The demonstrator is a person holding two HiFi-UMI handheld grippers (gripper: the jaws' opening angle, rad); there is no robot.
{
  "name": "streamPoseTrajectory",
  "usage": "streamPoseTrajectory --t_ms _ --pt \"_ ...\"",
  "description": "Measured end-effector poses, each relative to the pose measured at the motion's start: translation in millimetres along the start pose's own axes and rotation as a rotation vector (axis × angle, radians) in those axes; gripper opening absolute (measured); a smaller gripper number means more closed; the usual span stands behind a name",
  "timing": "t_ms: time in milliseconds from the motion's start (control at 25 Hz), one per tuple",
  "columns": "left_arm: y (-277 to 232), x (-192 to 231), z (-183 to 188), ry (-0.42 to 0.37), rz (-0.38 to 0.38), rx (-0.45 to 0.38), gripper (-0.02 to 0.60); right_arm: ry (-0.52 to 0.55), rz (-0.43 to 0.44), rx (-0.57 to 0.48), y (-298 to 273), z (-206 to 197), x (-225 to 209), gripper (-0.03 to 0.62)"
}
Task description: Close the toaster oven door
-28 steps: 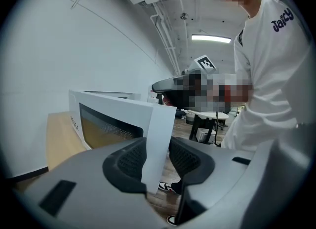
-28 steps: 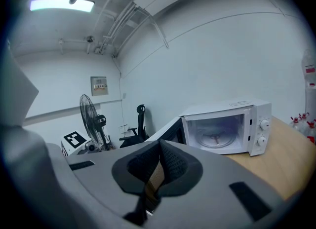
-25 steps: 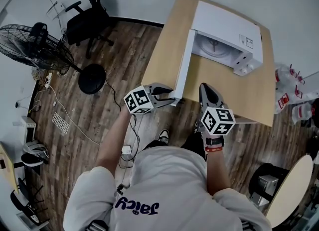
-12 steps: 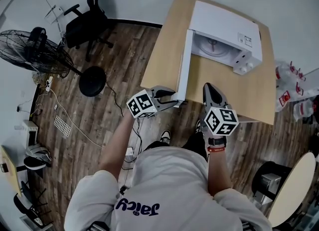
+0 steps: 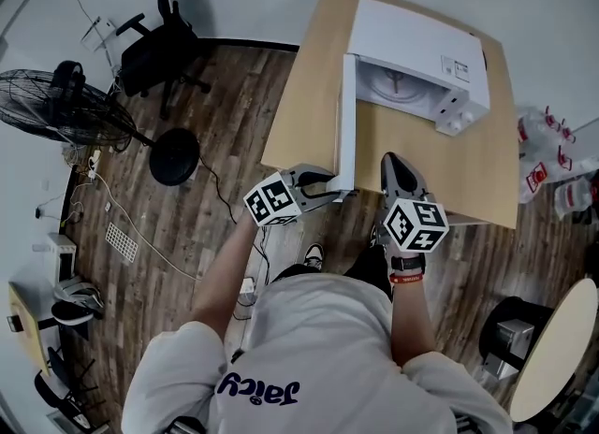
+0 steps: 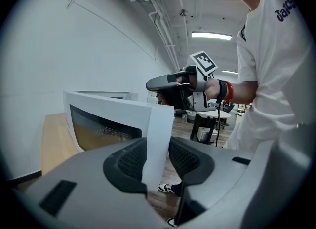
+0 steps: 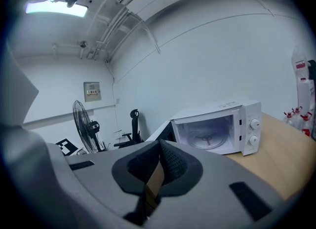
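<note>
The white box-shaped toaster oven is set on the light wooden table, its white glazed door swung wide open; the door's free edge is clamped by the left gripper. The right gripper is held beside it, its 2 jaws pressed together on nothing.
</note>
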State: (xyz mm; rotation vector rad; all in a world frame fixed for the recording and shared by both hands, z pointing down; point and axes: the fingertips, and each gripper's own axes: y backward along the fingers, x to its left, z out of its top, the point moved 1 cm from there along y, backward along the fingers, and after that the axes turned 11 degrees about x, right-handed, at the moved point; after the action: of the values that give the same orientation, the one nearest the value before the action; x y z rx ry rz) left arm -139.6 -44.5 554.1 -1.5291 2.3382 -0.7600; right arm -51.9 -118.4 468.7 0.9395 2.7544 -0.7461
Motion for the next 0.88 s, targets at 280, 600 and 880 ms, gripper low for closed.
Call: streamPoseTrajectory --t_ms 280,600,880 --pt "-10.5 -1.3 7.0 0.005 0.011 -0.002 0.153 -0.015 -0.008 -0.005 0.7 3.2 -13.3 0.015" --pt "-22.3 -2.8 14.0 0.021 0.024 -0.005 0.153 -0.023 -0.022 -0.006 -0.8 5.0 -23.7 0.015" --pt "-30.9 -4.4 21.0 0.022 0.014 -0.005 0.153 -0.024 -0.046 -0.019 3.1 9.7 -32.5 0.015"
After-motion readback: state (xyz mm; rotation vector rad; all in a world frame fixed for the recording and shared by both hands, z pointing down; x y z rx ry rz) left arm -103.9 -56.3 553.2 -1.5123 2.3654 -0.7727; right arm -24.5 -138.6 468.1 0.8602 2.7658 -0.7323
